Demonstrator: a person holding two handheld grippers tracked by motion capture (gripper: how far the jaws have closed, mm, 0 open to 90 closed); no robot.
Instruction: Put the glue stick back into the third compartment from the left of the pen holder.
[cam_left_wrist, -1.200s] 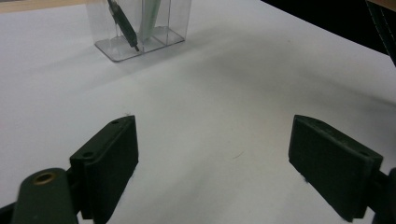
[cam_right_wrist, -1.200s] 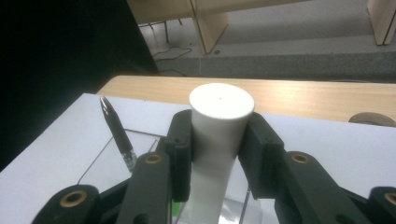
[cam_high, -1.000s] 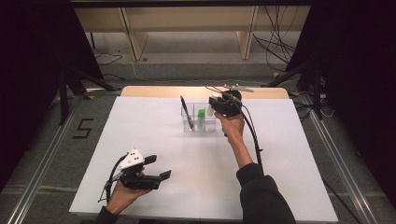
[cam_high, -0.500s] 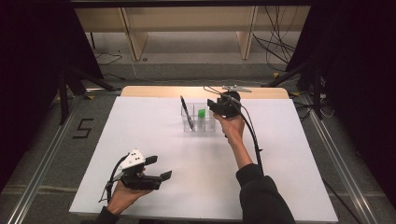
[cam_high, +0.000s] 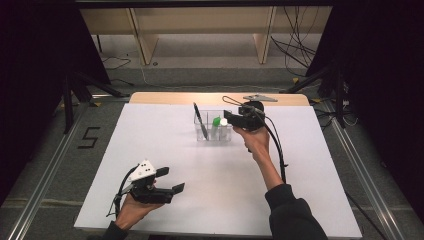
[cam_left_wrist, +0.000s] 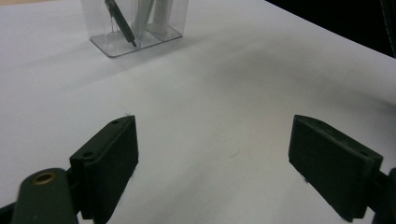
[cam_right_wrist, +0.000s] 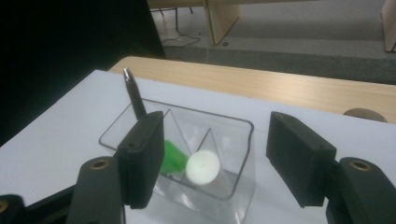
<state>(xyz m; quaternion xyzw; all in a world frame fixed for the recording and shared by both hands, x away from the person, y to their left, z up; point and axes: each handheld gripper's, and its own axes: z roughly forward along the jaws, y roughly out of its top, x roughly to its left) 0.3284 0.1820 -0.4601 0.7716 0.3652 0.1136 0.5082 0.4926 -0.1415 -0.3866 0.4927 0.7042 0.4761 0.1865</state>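
A clear plastic box (cam_high: 212, 135) with dividers stands at the back middle of the white table (cam_high: 150, 145). In it are a dark pen (cam_high: 200, 120), a green-capped item (cam_high: 216, 121) and a white-capped item (cam_high: 224, 121). My right gripper (cam_high: 231, 119) hovers just right of the box and above it. Its jaws have just been opening and hold nothing. In the right gripper view the white cap (cam_right_wrist: 202, 166) sits below the gap of the right gripper (cam_right_wrist: 219, 135), untouched, beside the green item (cam_right_wrist: 172, 156) and pen (cam_right_wrist: 134, 95). My left gripper (cam_high: 170, 180) is open near the front left, and in its own view the left gripper (cam_left_wrist: 212, 163) is empty.
A wooden table edge (cam_high: 175, 98) runs behind the white surface. The right gripper's cable (cam_high: 277, 150) trails along the forearm. Metal rails (cam_high: 45, 175) flank the table, and a "5" mark (cam_high: 89, 137) lies on the floor at left.
The right gripper's jaws have spread apart and the hand has drawn slightly to the right from the box. A white cap now shows beside the green one. The left gripper has stayed put.
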